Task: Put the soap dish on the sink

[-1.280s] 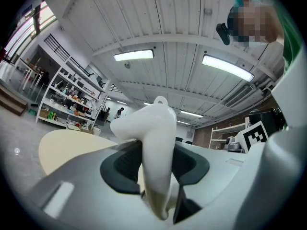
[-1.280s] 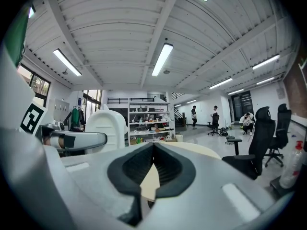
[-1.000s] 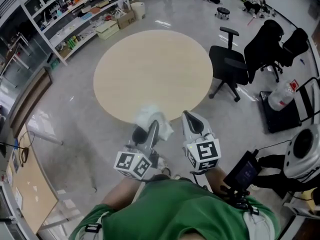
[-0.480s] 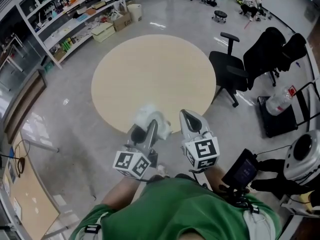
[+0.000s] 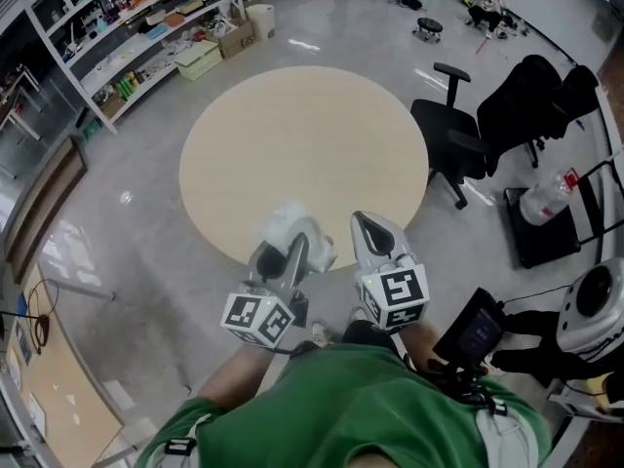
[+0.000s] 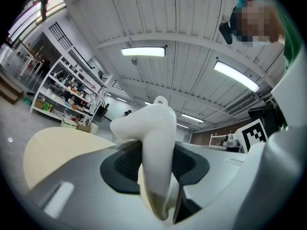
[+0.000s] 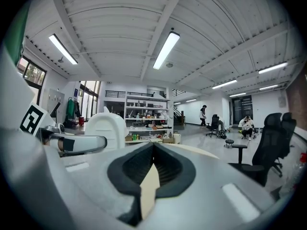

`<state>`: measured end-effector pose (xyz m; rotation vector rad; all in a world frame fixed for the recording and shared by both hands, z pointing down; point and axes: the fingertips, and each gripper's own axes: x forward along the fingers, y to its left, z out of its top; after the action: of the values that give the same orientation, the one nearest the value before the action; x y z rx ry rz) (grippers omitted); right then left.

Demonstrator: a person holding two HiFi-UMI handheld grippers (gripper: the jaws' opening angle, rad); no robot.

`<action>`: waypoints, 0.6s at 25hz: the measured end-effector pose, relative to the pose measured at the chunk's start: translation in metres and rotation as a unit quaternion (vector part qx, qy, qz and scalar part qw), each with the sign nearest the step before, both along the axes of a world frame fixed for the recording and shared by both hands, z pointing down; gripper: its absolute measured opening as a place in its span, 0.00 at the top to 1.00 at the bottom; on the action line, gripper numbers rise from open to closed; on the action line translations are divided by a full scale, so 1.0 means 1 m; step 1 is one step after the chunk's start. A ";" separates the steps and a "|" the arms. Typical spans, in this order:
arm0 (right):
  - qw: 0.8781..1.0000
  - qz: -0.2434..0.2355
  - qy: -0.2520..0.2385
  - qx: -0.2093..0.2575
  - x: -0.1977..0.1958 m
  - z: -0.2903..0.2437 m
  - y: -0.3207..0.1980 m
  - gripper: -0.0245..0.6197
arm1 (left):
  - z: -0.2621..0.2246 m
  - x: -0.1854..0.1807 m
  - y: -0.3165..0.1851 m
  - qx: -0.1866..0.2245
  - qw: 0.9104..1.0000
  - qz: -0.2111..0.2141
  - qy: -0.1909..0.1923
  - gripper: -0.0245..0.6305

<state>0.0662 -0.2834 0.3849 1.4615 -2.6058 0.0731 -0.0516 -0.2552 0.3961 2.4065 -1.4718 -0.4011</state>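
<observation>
The white soap dish [image 5: 286,228] is held on edge between the jaws of my left gripper [image 5: 295,247], which is shut on it. In the left gripper view the soap dish [image 6: 157,138] stands up between the dark pads of the left gripper [image 6: 156,174] and hides the way ahead. My right gripper [image 5: 369,230] is level beside it, a hand's width to the right, with nothing in it. Its pads meet at the tip of the right gripper [image 7: 153,147]. The soap dish [image 7: 108,126] also shows at the left of that view. No sink is in view.
A round beige table [image 5: 302,135] lies just ahead of both grippers. A black office chair [image 5: 453,130] stands at its right edge, with more chairs [image 5: 531,91] beyond. Shelving [image 5: 127,27] with boxes runs along the far left. A water bottle [image 5: 546,191] stands on the floor at the right.
Both grippers have moved a little forward with the person, toward the near edge of the round table. The soap dish stays in the left jaws. The right jaws stay together.
</observation>
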 end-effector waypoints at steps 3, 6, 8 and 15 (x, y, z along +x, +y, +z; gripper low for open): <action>1.000 0.000 -0.003 0.000 -0.003 0.000 -0.007 0.96 | 0.001 -0.002 -0.007 -0.003 1.000 0.001 -0.002 0.72; 1.000 -0.001 -0.006 -0.002 -0.004 0.002 -0.017 0.96 | 0.003 -0.003 -0.017 -0.006 1.000 -0.001 -0.004 0.72; 1.000 -0.002 -0.009 -0.003 -0.005 0.002 -0.024 0.96 | 0.002 -0.004 -0.024 -0.008 1.000 -0.003 -0.006 0.72; 1.000 -0.009 -0.019 -0.002 -0.002 -0.001 -0.056 0.96 | 0.001 -0.001 -0.053 -0.012 1.000 -0.012 -0.016 0.72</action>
<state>0.0640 -0.3399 0.3842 1.4483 -2.6475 0.1034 -0.0529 -0.3082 0.3971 2.3893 -1.5127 -0.3505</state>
